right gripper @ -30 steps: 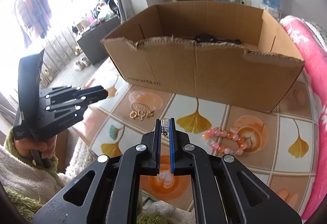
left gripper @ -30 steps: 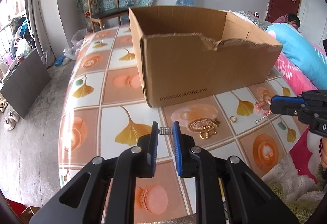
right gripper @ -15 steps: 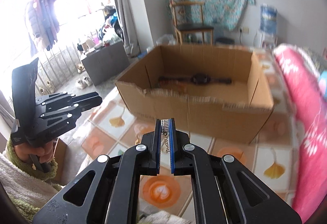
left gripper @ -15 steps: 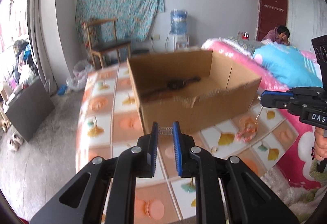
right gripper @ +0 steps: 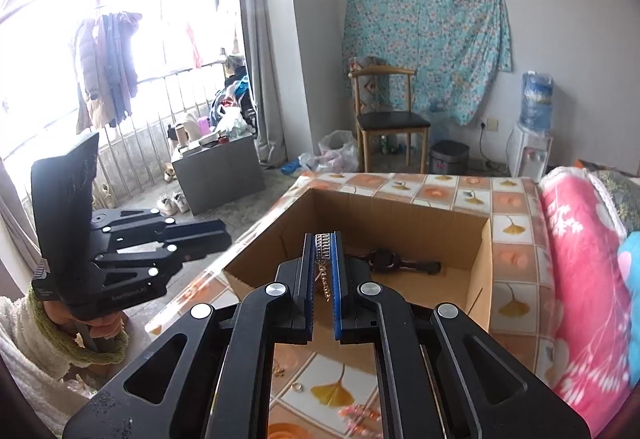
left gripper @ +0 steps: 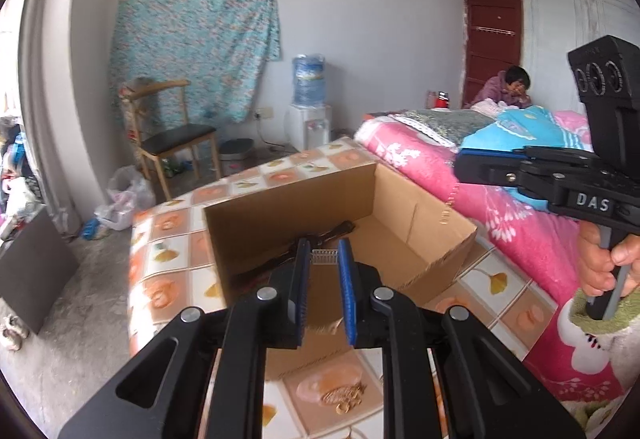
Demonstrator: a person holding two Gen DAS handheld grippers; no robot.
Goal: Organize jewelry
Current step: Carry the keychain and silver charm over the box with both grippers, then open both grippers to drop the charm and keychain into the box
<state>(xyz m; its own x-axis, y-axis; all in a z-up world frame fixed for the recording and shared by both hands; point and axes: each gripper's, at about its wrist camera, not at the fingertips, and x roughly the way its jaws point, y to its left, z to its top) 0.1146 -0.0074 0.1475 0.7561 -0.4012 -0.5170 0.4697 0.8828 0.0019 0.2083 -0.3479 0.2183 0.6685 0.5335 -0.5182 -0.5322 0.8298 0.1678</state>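
Right wrist: chain (right gripper: 323, 281) dangling, apparently vertical.

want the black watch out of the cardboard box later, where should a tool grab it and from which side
Probably the strap. The black wristwatch lies flat and stretched out on the floor of the open brown cardboard box, straps running either side of its round case. Come straight down through the open top, since the walls block any sideways approach, and close the tool across one narrow strap beside the case, not on the wider case.
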